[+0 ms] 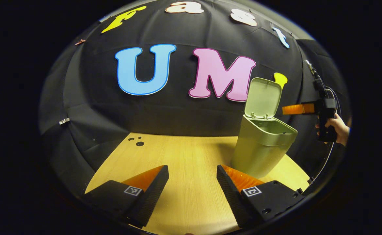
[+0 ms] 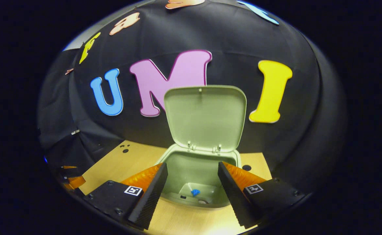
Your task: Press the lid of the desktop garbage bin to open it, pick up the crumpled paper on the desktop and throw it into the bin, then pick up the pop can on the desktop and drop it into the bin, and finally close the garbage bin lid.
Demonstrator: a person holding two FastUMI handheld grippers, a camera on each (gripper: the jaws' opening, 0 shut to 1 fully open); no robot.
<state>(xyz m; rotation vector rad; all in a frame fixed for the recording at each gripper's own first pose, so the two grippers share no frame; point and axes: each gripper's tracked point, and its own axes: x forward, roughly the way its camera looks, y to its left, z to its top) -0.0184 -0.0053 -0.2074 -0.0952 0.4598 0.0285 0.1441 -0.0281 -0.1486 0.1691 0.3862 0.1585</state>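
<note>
Two grippers, both spread wide with nothing between the fingers. Left gripper (image 1: 192, 186) sits low over the bare table (image 1: 184, 153), to the left of the bin (image 1: 262, 147). Right gripper (image 2: 192, 189) hangs above the bin's (image 2: 197, 176) near rim, looking straight down into the opening; in the left gripper view it shows farther off, just right of the raised lid (image 1: 263, 97), with a hand (image 1: 338, 129) on its handle.

Bin: pale green, tapered body, rounded rim, standing upright on the table close to the back wall. Lid (image 2: 205, 119) stands up on two hinges at the back edge, fully open. Inside, on the bottom, something pale with a small blue bit (image 2: 195, 192); too small to say what it is. No paper or can on the table surface that shows, so judged stage is the last one: closing the lid.

How to do it well: bring a gripper behind or over the lid's top edge, tip it forward past upright, then follow it down and press near the front edge until it seats. Push on the lid, not the body; the bin looks light and could slide or tip backward if shoved.
</note>
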